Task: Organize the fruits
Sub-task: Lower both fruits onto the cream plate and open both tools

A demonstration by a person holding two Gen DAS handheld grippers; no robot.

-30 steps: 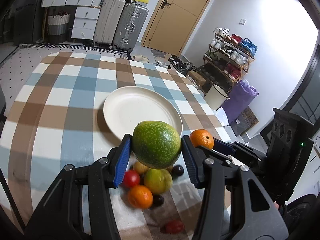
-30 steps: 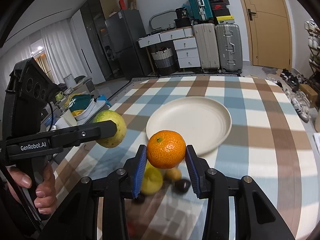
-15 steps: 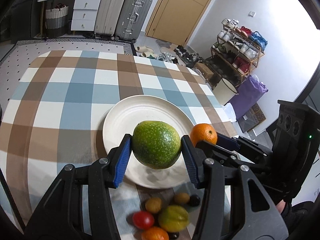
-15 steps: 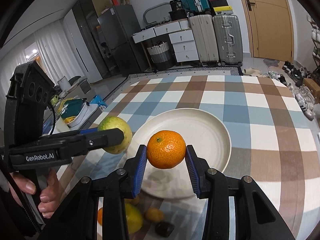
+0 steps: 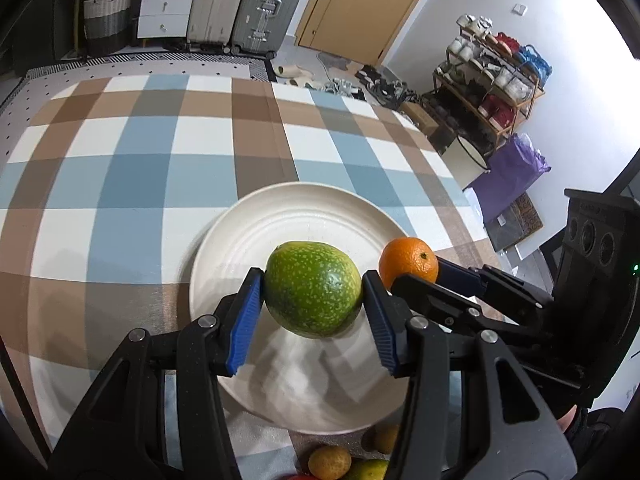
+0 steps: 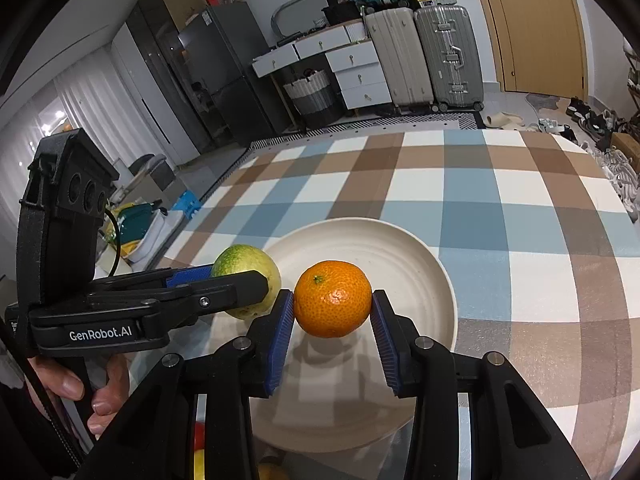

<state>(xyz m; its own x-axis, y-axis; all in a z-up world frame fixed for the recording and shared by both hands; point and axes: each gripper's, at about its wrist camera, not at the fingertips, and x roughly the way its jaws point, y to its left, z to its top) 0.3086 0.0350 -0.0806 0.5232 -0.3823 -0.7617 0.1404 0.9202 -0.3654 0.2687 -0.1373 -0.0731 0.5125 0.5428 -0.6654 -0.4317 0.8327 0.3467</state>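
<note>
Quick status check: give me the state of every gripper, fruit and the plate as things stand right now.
left gripper: shut on the green fruit
green fruit: held above the plate
right gripper: shut on the mandarin
mandarin: held above the plate
plate: on the checked tablecloth, nothing on it
small fruits: loose on the cloth beside the plate's near rim

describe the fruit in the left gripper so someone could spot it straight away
On the checked tablecloth sits a round cream plate. Above its near half, the left gripper clamps a green fruit. Its speckled, mottled green skin and larger size distinguish it from the smooth orange beside it.
</note>
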